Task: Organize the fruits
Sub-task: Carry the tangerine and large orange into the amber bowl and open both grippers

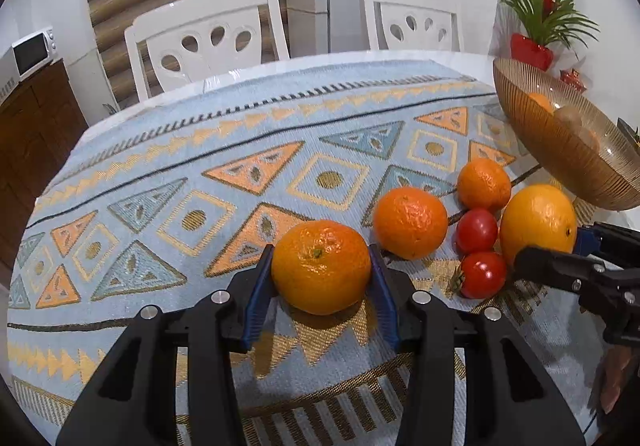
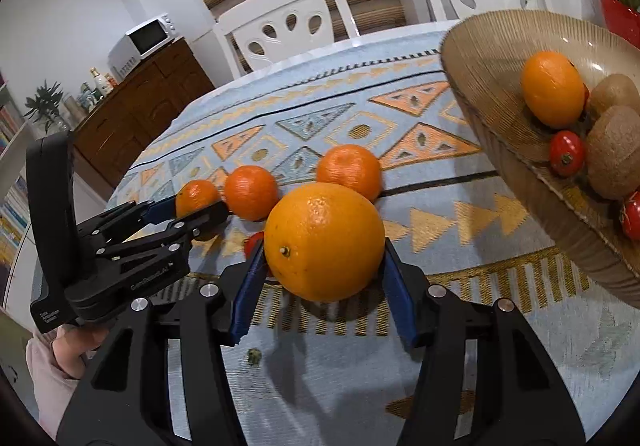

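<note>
Now, left wrist view: left tool (image 1: 321,269), low centre of frame, clamped on a mandarin (image 1: 321,267) resting on the patterned cloth of the worktop (image 1: 120,166), blue pads (image 1: 260,286) against both flanks. Right of it: two more mandarins (image 1: 410,222), two tomatoes (image 1: 477,231), a large orange (image 1: 538,222). Ribbed amber bowl (image 1: 560,150) at right edge, fruit inside.

Right wrist view: right tool (image 2: 324,266), low centre, clamped on the large orange (image 2: 323,241), which sits on the cloth. Left tool (image 2: 196,212) at mid left, a hand (image 2: 74,350) beneath it. Bowl (image 2: 480,106) upper right, tilted in frame, holding an orange, kiwis (image 2: 612,152) and tomatoes.
</note>
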`<state>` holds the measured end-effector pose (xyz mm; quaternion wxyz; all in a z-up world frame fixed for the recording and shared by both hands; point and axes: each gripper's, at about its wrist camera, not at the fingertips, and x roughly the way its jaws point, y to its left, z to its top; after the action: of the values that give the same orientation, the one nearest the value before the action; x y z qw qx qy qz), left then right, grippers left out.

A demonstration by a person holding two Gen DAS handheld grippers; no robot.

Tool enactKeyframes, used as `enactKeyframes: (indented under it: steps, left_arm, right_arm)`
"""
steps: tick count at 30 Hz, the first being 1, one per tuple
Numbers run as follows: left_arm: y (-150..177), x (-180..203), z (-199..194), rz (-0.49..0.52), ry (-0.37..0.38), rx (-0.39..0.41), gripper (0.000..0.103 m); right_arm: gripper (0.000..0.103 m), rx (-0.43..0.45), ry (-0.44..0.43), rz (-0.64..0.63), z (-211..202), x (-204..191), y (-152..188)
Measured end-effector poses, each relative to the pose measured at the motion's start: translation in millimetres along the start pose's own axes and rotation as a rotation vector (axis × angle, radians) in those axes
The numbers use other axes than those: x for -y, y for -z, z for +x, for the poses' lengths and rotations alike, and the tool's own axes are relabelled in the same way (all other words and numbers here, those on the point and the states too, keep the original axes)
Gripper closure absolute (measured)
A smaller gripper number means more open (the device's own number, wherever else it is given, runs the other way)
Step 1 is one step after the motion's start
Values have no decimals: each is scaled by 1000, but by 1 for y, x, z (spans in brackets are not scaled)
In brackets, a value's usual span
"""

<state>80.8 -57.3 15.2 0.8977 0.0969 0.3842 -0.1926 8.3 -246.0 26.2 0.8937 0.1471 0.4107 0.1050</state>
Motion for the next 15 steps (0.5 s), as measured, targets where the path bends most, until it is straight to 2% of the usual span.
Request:
enactKeyframes:
  steps: [11,15]
  left_arm:
    - [1,5,-11,29,-43,59,59]
    - [1,-1,-14,0,-52,77,59]
  right_arm:
    - [46,63,-46,-73,-14,-25,-2]
    - [46,92,-66,-71,-21,-26,-7]
